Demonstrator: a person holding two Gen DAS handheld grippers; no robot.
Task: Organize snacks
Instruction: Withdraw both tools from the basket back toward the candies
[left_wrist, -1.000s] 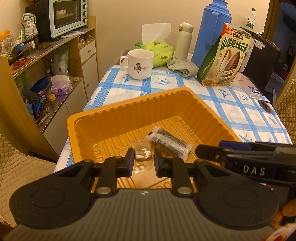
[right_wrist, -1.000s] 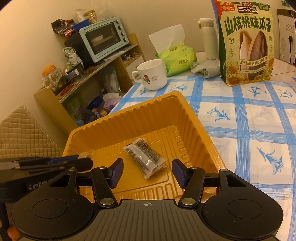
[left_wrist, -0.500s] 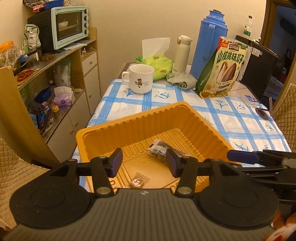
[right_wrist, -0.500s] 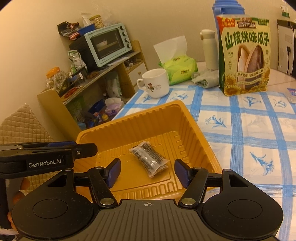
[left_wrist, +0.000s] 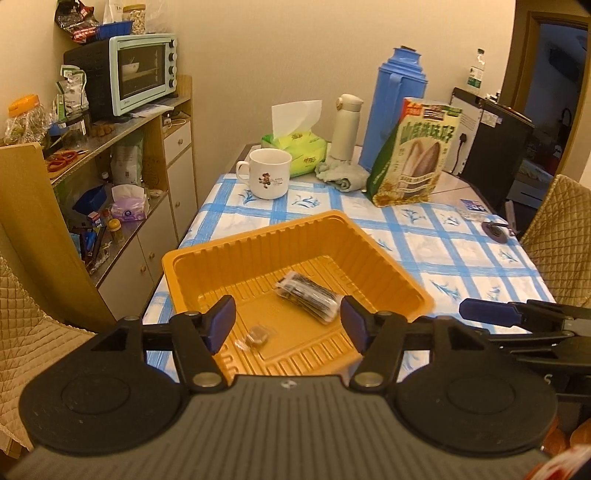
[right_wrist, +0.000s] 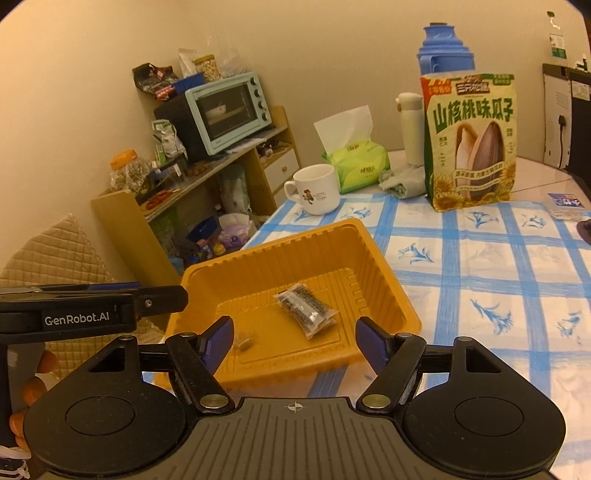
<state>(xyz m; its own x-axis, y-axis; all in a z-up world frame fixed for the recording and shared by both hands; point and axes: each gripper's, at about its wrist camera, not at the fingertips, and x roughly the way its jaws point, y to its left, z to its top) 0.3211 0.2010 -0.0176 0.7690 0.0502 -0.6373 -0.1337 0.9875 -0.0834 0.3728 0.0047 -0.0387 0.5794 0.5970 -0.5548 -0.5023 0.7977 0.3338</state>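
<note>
Nearest the cameras, the left gripper (left_wrist: 288, 319) hangs above the near rim of an orange plastic tray (left_wrist: 236, 243), its jaws apart and just opening further, with nothing pressed between the blue pads. The right gripper (right_wrist: 294, 341) hovers beside it over the same near rim, jaws spread wider and likewise just opening, also empty.

The tray sits at the table's (left_wrist: 461, 258) near left corner on a blue-and-white checked cloth. On its ribbed floor lie 2 snacks: a small clear-wrapped sweet (left_wrist: 257, 336) close to the near wall, and a larger dark snack packet (left_wrist: 308, 296) in clear film, lying on a slant toward the tray's middle. The 2 lie near each other but apart.

Beyond the tray, toward the table's far left edge, a white mug (left_wrist: 269, 178) with a cartoon print stands upright. Behind it are a green tissue pack (left_wrist: 295, 146) with 1 sheet pulled up, a crumpled cloth (left_wrist: 341, 175), a cream flask (left_wrist: 345, 129) and a tall blue thermos (left_wrist: 397, 110). A green bag of sunflower seeds (right_wrist: 469, 144) stands upright near the far edge, right of the cloth. Off the table's left edge, a wooden shelf unit carries a mint-green toaster oven (left_wrist: 142, 74).
</note>
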